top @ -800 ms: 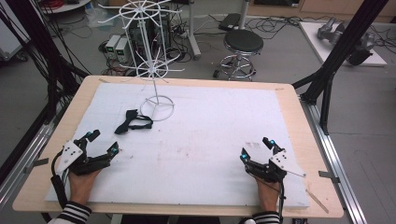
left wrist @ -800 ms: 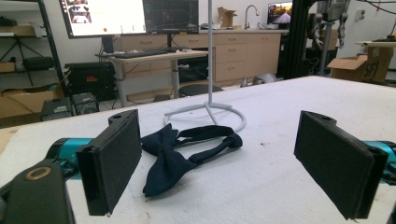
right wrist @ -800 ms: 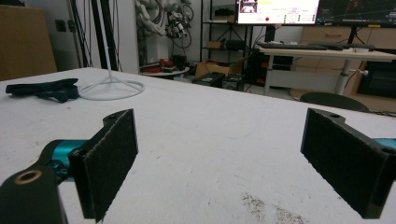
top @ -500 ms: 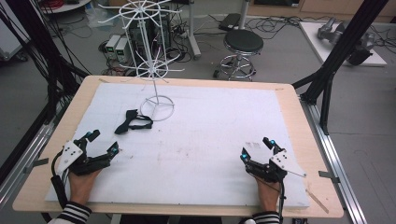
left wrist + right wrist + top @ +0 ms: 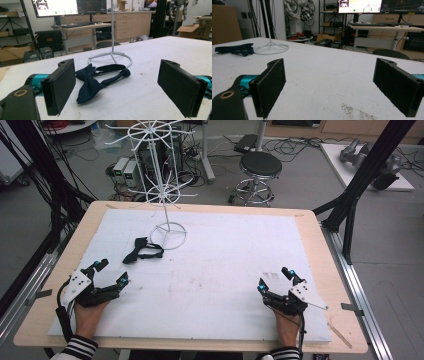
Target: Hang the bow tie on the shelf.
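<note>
Starting position. The left gripper [image 5: 110,273] and right gripper [image 5: 274,279] rested near the table's [image 5: 310,227] front edge, one toward each front corner, each with its jaws spread wide and nothing between them. The work appeared not yet begun: the bow tie [image 5: 142,251] lay untouched on the white table cover, toward the rear-left, just beside the ring base of the white wire display stand [image 5: 168,235]; whether the two touched could not be told. Picking it up, and probably hanging it on the stand, remained. In the left gripper view the bow tie [image 5: 100,77] was dark navy fabric, lying flat with its knotted bow nearest the jaws and its thin neck strap looped behind.
</note>
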The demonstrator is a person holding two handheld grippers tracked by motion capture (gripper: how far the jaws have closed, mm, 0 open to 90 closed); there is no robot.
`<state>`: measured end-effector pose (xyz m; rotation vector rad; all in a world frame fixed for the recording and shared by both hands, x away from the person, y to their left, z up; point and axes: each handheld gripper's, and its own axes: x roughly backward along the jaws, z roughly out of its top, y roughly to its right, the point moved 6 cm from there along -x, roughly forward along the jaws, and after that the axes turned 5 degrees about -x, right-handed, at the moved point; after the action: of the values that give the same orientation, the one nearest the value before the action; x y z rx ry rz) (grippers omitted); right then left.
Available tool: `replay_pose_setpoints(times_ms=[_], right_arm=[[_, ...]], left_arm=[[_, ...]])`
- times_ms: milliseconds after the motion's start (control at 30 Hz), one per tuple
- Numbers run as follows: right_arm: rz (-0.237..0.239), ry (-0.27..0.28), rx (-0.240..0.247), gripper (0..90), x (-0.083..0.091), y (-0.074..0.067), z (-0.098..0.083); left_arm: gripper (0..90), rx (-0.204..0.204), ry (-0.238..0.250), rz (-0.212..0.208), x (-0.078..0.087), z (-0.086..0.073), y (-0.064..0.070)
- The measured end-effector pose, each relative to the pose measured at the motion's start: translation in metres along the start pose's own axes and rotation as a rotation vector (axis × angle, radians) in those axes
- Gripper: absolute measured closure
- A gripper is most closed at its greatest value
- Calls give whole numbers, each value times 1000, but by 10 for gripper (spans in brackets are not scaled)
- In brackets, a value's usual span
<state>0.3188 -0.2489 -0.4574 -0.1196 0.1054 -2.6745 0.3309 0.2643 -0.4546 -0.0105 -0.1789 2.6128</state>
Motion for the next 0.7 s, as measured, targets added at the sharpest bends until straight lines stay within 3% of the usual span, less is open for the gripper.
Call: replay_pose_setpoints(times_ms=[500, 700], right_arm=[[-2, 2, -11, 101, 0, 1, 0], [0, 2, -10, 101, 0, 1, 0]], left_arm=[[153, -33, -83, 6, -12, 11, -8], [158, -46, -171, 33, -21, 20, -20]])
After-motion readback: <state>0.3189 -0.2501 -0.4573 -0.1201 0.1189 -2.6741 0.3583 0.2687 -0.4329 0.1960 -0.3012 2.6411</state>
